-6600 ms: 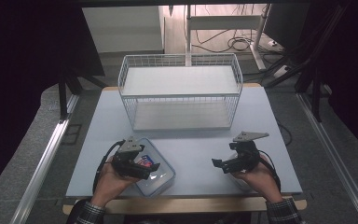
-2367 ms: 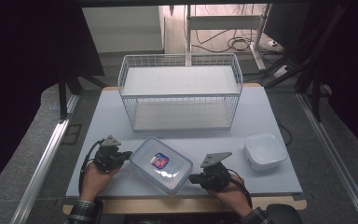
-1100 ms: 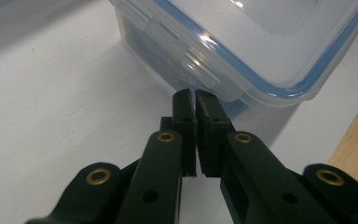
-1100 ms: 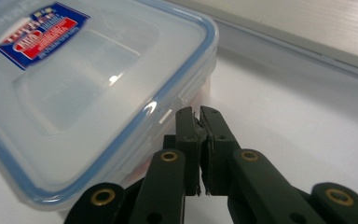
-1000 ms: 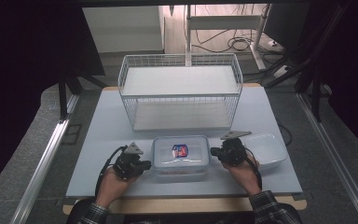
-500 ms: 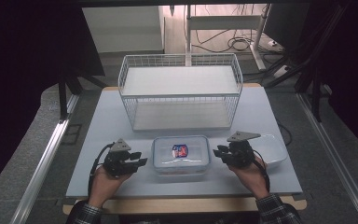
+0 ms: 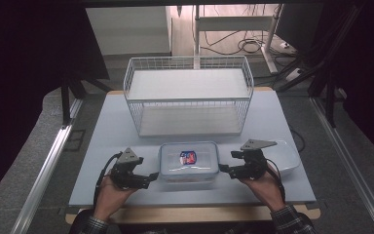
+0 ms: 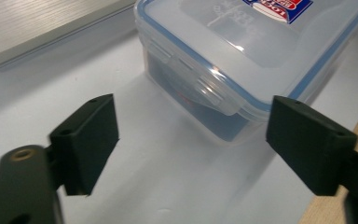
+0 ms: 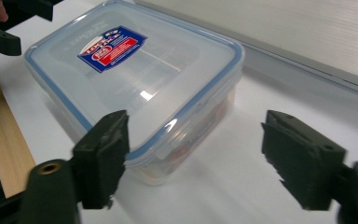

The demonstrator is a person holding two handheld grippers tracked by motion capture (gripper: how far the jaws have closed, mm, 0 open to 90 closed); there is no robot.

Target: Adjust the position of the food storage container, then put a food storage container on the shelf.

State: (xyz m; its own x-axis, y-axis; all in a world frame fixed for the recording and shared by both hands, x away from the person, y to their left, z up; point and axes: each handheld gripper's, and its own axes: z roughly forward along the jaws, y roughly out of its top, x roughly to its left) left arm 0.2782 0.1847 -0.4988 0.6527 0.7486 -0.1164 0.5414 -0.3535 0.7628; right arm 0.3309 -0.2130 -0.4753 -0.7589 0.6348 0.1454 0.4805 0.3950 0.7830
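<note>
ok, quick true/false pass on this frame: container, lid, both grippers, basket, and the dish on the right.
1. The lid is on the plastic container. True.
2. The left gripper is clamped on the container. False: its jaws have just been opening and stand apart beside the container's side latch, holding nothing.
3. The right gripper is open. True: its jaws have just been opening and grip nothing.
4. The container sits inside the wire basket. False: it rests on the table in front of the basket.
5. A white dish lies right of the right gripper. True.
</note>
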